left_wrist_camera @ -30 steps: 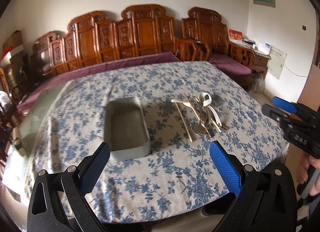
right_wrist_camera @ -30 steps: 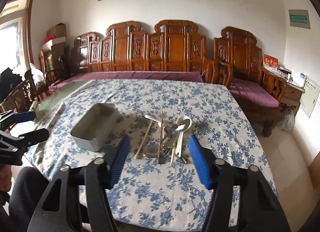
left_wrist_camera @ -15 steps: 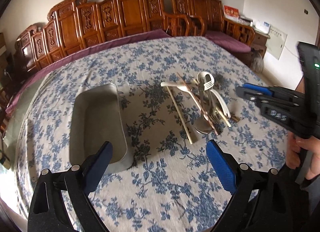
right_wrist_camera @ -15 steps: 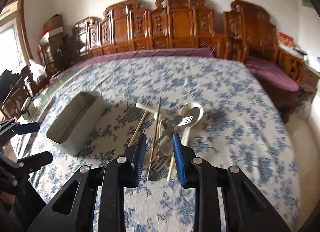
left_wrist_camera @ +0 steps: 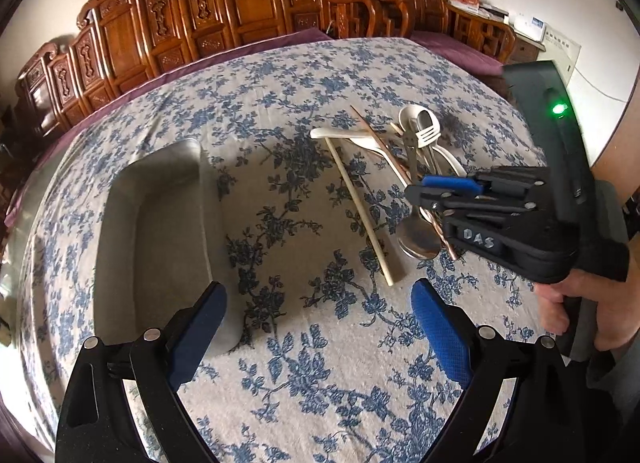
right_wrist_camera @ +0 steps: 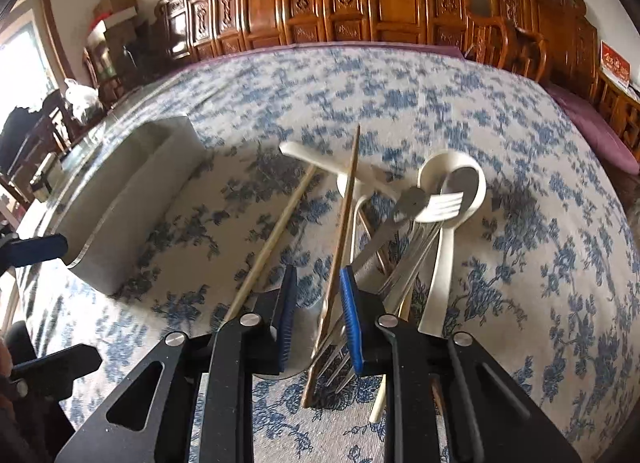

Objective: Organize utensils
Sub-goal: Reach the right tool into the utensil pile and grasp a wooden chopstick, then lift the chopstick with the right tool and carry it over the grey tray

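While the utensil pile [right_wrist_camera: 400, 231] sat on the floral tablecloth [right_wrist_camera: 540, 263] to the right of the grey tray [left_wrist_camera: 156, 231] and apart from it, your right gripper [right_wrist_camera: 318, 315] was down on its near edge. Its jaws were closing around the dark wooden chopstick [right_wrist_camera: 344, 231], which ran up between the blue pads; I couldn't tell whether they were pressing on it yet. A metal spoon bowl [left_wrist_camera: 416, 235] lay just under those fingers.

Handling, as I judged it: the chopstick looked light, stiff and thin, so it would likely roll or pivot if pinched off-centre. You had it near its lower end; a hold closer to the middle would have swung less. It crossed the cream plastic spoon [right_wrist_camera: 444, 223] and the pale chopstick [right_wrist_camera: 276, 235] lay beside it, so lifting could have dragged neighbours. The metal fork [right_wrist_camera: 436, 207] and other steel pieces looked slick and heavier; grip those at the handle.

Your left gripper [left_wrist_camera: 316, 327] hung over bare cloth beside the tray's near end, jaws wide apart, holding and touching nothing.
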Demonstrator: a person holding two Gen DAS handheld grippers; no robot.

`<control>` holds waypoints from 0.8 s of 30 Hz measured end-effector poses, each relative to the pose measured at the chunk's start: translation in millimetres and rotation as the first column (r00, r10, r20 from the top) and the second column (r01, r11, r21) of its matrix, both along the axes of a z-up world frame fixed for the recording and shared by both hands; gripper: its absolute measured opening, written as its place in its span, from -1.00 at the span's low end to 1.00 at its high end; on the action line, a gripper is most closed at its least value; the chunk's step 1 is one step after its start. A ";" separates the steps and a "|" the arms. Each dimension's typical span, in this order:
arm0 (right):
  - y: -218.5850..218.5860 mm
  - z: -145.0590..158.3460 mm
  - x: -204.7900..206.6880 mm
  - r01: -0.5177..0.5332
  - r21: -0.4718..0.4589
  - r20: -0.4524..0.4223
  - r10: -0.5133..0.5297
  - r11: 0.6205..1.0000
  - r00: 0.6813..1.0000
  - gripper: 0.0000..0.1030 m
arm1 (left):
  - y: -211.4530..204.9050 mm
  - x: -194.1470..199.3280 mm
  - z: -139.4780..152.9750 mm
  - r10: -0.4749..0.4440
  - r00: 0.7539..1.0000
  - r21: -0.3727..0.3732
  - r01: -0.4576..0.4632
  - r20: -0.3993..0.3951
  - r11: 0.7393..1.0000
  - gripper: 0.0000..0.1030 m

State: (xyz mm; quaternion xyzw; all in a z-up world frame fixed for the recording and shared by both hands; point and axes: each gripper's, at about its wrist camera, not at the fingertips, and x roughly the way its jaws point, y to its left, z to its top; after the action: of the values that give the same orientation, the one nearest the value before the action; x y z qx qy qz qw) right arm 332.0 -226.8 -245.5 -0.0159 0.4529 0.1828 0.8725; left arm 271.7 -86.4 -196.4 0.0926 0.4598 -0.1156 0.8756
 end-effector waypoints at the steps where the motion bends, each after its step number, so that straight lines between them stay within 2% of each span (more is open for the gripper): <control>1: 0.2 -0.8 -0.4 -0.002 -0.002 -0.003 0.002 1.000 1.000 -0.66 | -1.9 1.5 -1.5 0.001 1.000 0.002 -0.001 -0.003 1.000 0.74; 6: -3.7 -3.9 -0.2 0.002 -0.014 -0.015 -0.002 1.000 1.000 -0.84 | -5.1 9.7 -9.7 0.011 1.000 0.009 -0.011 -0.021 1.000 0.74; 18: -7.3 -7.9 -1.3 0.003 -0.018 -0.042 -0.003 1.000 0.999 -0.83 | -21.1 24.5 -31.3 0.012 0.998 0.027 -0.010 -0.057 1.000 0.74; 24: -29.9 10.7 -4.5 0.059 0.080 -0.005 -0.059 0.995 0.998 -0.88 | -24.4 30.1 -35.3 0.005 0.998 0.004 -0.005 -0.058 1.000 0.71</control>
State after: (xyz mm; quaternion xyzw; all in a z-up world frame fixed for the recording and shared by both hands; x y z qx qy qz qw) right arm 327.4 -256.6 -234.8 0.0329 0.4465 0.1748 0.8769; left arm 301.8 -110.9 -231.7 0.0896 0.4856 -0.1152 0.8619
